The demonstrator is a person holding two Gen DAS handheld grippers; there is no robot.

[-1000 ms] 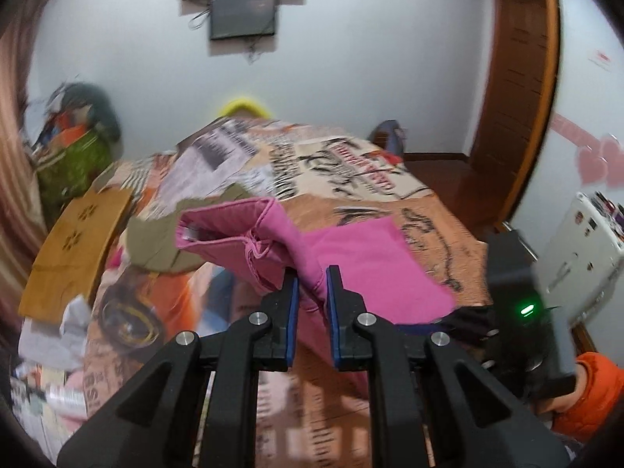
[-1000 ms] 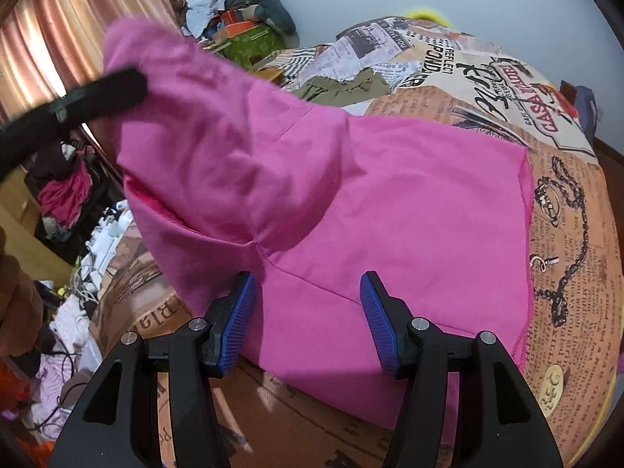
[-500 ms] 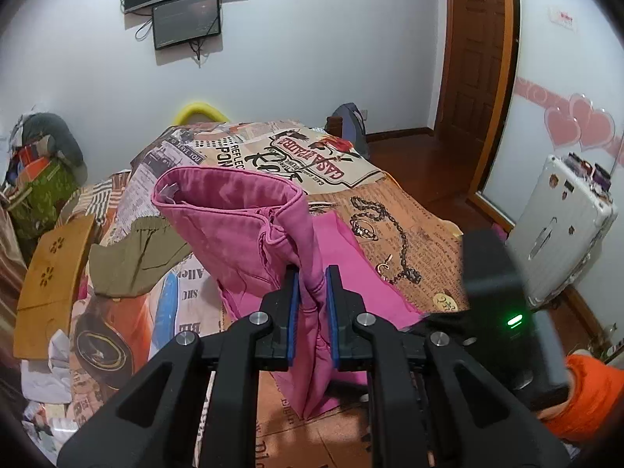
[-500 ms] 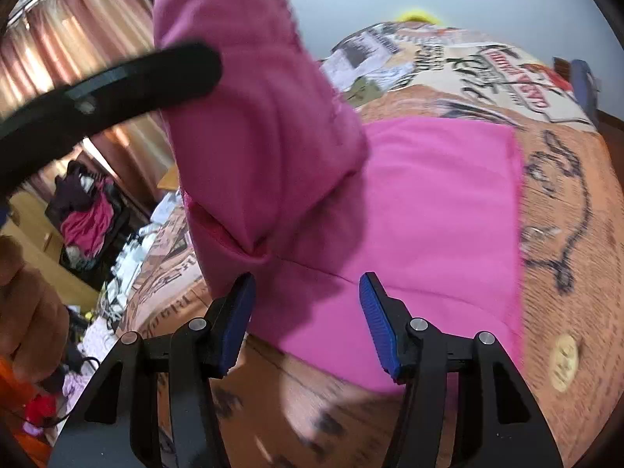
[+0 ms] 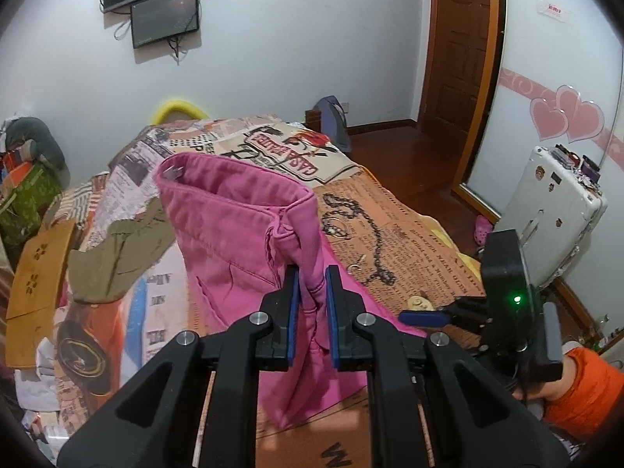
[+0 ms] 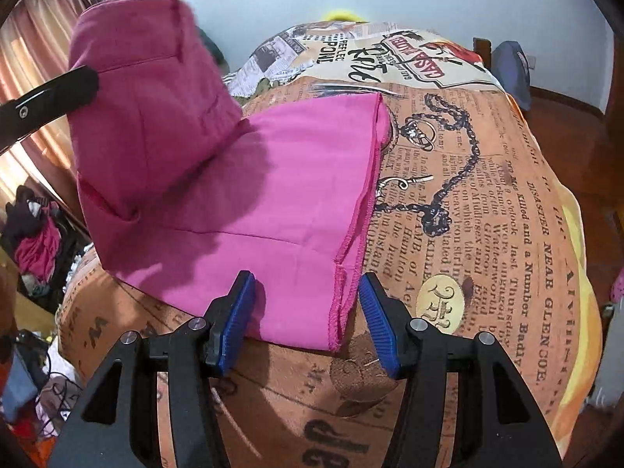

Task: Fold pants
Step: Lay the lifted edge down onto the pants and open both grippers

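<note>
The pink pants (image 5: pixel 234 234) lie on the bed with their waist end lifted. My left gripper (image 5: pixel 312 284) is shut on the waistband and holds it up above the bed. In the right wrist view the pants (image 6: pixel 273 195) spread flat, hem edge toward the right, with the raised waist part at upper left. My right gripper (image 6: pixel 308 304) is open, just above the near hem corner, touching nothing. It also shows in the left wrist view (image 5: pixel 425 318) at the right.
The bed (image 6: pixel 487 195) has a printed newspaper-style cover. An olive garment (image 5: pixel 117 249) lies left of the pants. A wooden board (image 5: pixel 35 273) and clutter sit at the left, a white suitcase (image 5: pixel 553 202) and a door at the right.
My left gripper has lifted the waistband higher and swung it over the pants. My right gripper has drawn back toward the near hem corner, still open.
</note>
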